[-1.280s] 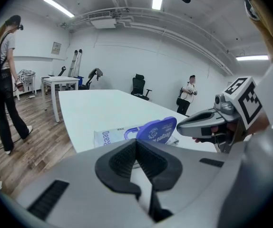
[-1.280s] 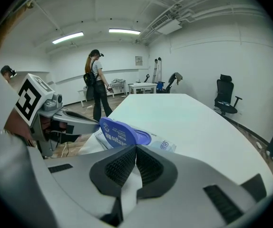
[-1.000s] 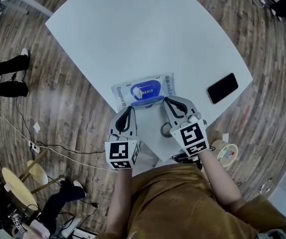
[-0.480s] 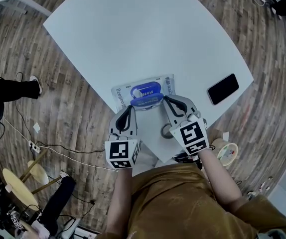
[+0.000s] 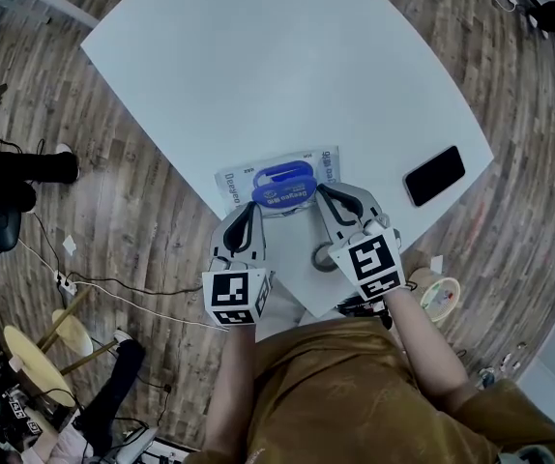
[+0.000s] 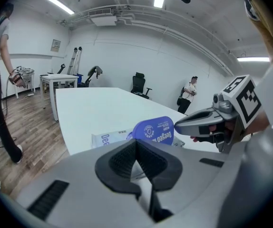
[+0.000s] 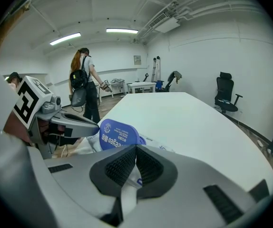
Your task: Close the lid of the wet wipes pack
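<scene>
The white wet wipes pack (image 5: 234,184) lies near the front edge of the white table (image 5: 287,66). Its blue oval lid (image 5: 280,189) stands half raised on its hinge, tilted over the opening. My left gripper (image 5: 249,211) is shut, its tip at the lid's left side. My right gripper (image 5: 324,193) is shut too, its tip against the lid's right edge. In the left gripper view the lid (image 6: 154,130) rises above my jaws (image 6: 136,146), with the pack (image 6: 109,138) behind. In the right gripper view the lid (image 7: 117,135) stands upright just beyond my jaws (image 7: 135,151).
A black phone (image 5: 434,174) lies at the table's right edge. A small ring-shaped object (image 5: 322,256) sits on the table under my right gripper. A tape roll (image 5: 438,298) is off the table by my right arm. A person (image 7: 82,87) stands beyond the table's left side.
The blue lid has swung up from lying open toward me and now tilts over the pack's opening. Both grippers stayed at its sides, nudging slightly forward.
</scene>
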A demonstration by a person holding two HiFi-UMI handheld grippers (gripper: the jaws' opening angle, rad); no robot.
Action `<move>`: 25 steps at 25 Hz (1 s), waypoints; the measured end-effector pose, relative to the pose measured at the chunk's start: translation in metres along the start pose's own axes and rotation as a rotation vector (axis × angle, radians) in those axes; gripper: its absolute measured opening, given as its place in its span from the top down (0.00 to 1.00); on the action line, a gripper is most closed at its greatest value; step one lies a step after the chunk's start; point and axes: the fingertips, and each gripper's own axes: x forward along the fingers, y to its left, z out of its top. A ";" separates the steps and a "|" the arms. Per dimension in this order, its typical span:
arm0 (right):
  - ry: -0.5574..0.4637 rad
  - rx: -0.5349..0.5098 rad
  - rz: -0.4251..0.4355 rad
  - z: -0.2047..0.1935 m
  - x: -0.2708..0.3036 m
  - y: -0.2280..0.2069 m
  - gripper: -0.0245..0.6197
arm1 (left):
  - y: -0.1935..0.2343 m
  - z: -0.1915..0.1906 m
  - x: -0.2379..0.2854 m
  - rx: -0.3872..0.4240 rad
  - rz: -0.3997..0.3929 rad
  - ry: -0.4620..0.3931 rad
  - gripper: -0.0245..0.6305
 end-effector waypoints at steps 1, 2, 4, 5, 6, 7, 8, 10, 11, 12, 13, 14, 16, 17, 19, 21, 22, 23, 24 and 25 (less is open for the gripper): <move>0.001 0.000 0.001 0.000 0.001 0.000 0.95 | 0.000 0.000 0.000 -0.001 0.000 0.001 0.97; 0.001 0.001 0.002 0.000 0.001 0.000 0.95 | 0.001 0.000 0.001 -0.002 0.000 0.001 0.97; 0.002 0.001 0.004 0.000 0.003 -0.001 0.95 | 0.001 -0.001 0.003 -0.004 -0.001 0.004 0.97; 0.003 0.001 0.005 0.000 0.004 -0.001 0.95 | 0.001 -0.001 0.004 -0.004 -0.002 0.004 0.97; 0.004 0.002 0.006 0.000 0.004 -0.002 0.95 | 0.001 -0.001 0.005 -0.005 -0.003 0.005 0.97; 0.005 0.002 0.006 0.000 0.005 -0.002 0.95 | 0.001 -0.001 0.006 -0.005 -0.003 0.006 0.97; 0.006 0.002 0.007 0.000 0.006 -0.002 0.95 | 0.002 -0.001 0.007 -0.006 -0.004 0.006 0.97; 0.007 0.002 0.009 0.001 0.009 -0.003 0.95 | 0.003 0.000 0.010 -0.007 -0.004 0.008 0.97; 0.008 0.002 0.010 0.001 0.010 -0.003 0.95 | 0.003 0.000 0.011 -0.009 -0.004 0.009 0.97; 0.009 0.003 0.012 0.001 0.011 -0.003 0.95 | 0.004 0.000 0.012 -0.009 -0.004 0.011 0.97; 0.010 0.003 0.013 0.001 0.013 -0.003 0.95 | 0.004 0.000 0.013 -0.009 -0.004 0.012 0.97; 0.011 0.003 0.015 0.000 0.014 -0.003 0.95 | 0.004 0.000 0.014 -0.006 -0.004 0.013 0.97; 0.013 0.003 0.017 0.000 0.016 -0.004 0.95 | 0.005 -0.001 0.016 0.001 -0.003 0.016 0.97; 0.013 0.003 0.017 -0.001 0.017 -0.005 0.95 | 0.005 -0.001 0.017 0.004 -0.003 0.017 0.97; 0.013 0.001 0.017 0.000 0.017 -0.005 0.95 | 0.005 -0.001 0.018 0.007 -0.003 0.018 0.97; 0.013 -0.001 0.015 0.000 0.017 -0.006 0.95 | 0.005 -0.001 0.018 0.006 -0.003 0.019 0.97; 0.013 -0.001 0.014 0.001 0.018 -0.006 0.95 | 0.005 -0.001 0.019 0.005 -0.003 0.019 0.97; 0.014 0.000 0.013 0.001 0.019 -0.007 0.95 | 0.006 -0.001 0.019 0.004 -0.004 0.019 0.97; 0.014 0.000 0.013 0.000 0.019 -0.007 0.95 | 0.006 -0.002 0.019 0.004 -0.004 0.019 0.97; 0.015 0.000 0.012 0.000 0.020 -0.006 0.95 | 0.006 -0.002 0.019 0.004 -0.005 0.019 0.97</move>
